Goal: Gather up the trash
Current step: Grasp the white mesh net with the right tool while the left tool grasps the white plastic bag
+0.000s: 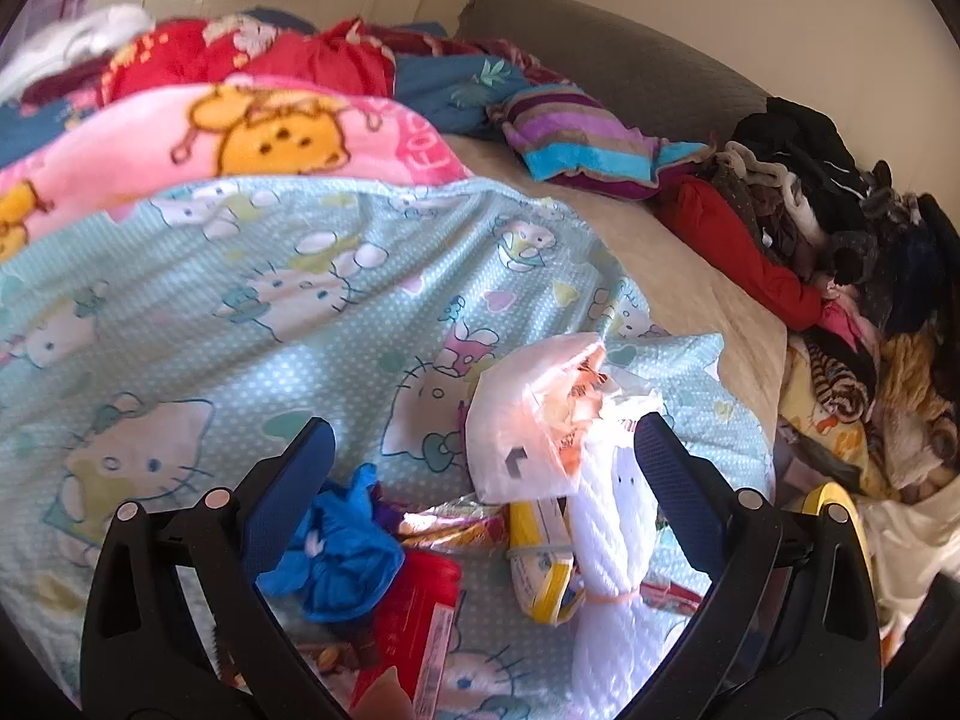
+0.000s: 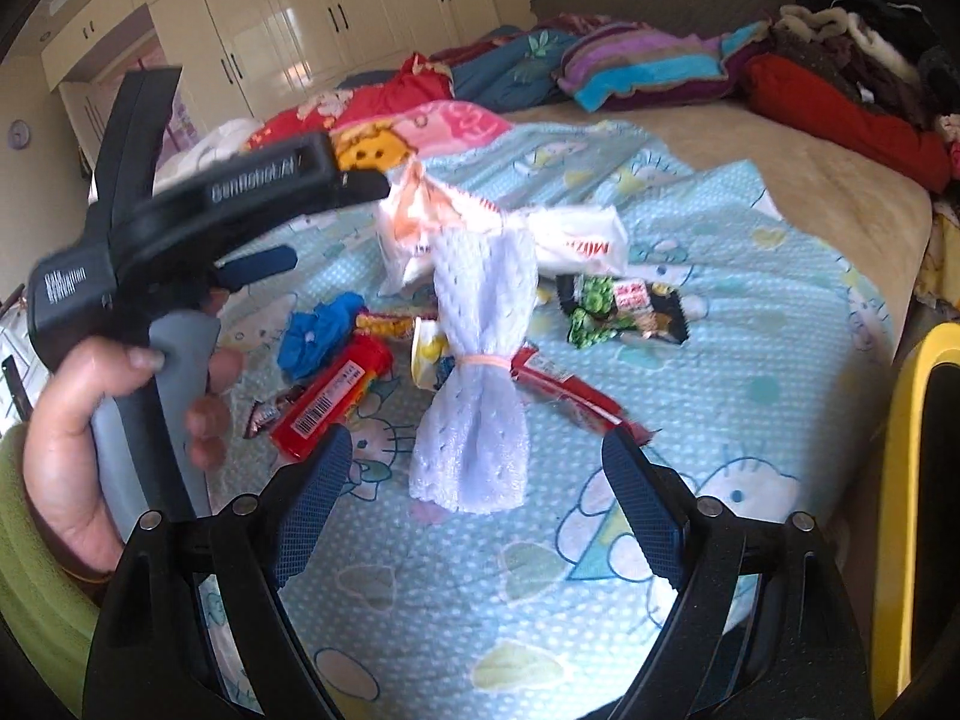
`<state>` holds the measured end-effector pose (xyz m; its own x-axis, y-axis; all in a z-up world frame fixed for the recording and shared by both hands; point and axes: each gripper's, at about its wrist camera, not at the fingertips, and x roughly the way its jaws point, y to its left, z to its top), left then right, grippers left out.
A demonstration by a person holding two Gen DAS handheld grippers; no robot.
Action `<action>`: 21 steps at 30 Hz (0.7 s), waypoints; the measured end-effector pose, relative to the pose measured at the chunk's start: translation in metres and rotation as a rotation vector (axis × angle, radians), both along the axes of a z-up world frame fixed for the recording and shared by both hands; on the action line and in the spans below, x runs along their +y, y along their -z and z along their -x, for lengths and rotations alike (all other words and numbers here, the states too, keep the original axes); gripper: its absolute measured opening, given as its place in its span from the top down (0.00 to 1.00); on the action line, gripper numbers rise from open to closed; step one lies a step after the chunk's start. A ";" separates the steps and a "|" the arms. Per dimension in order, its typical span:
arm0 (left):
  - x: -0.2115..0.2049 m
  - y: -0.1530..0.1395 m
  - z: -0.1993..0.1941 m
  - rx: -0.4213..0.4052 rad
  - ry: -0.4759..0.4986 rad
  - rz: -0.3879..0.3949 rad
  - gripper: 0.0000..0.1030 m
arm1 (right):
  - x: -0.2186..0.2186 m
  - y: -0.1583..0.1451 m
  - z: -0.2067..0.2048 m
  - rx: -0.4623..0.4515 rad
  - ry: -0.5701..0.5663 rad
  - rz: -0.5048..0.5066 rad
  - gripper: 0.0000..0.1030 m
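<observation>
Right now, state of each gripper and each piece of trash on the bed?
left gripper: open, nothing held.
right gripper: open, nothing held.
white lace bundle: tied with a rubber band, lying on the sheet.
red tube: lying flat.
blue plastic bag: crumpled.
green snack packet: lying flat.

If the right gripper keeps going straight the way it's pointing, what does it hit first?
Most likely the white lace bundle, which lies centred between the open right gripper fingers; depth is hard to judge through the fisheye.

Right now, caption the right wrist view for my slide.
Open right gripper above white lace bundle amid wrappers on cartoon bedsheet.
</observation>
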<state>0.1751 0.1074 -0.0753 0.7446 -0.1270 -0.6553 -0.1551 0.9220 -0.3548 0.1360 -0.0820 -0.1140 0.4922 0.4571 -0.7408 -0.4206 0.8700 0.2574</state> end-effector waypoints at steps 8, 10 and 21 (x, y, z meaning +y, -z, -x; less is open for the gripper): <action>0.003 0.022 -0.024 0.059 0.013 0.139 0.20 | 0.013 0.027 -0.009 0.048 -0.031 0.033 0.40; 0.002 0.025 -0.026 0.061 0.016 0.162 0.32 | 0.012 0.033 -0.009 0.070 -0.040 0.035 0.63; -0.008 0.021 -0.014 0.022 0.024 0.178 0.75 | -0.001 0.032 0.008 0.043 -0.059 0.013 0.72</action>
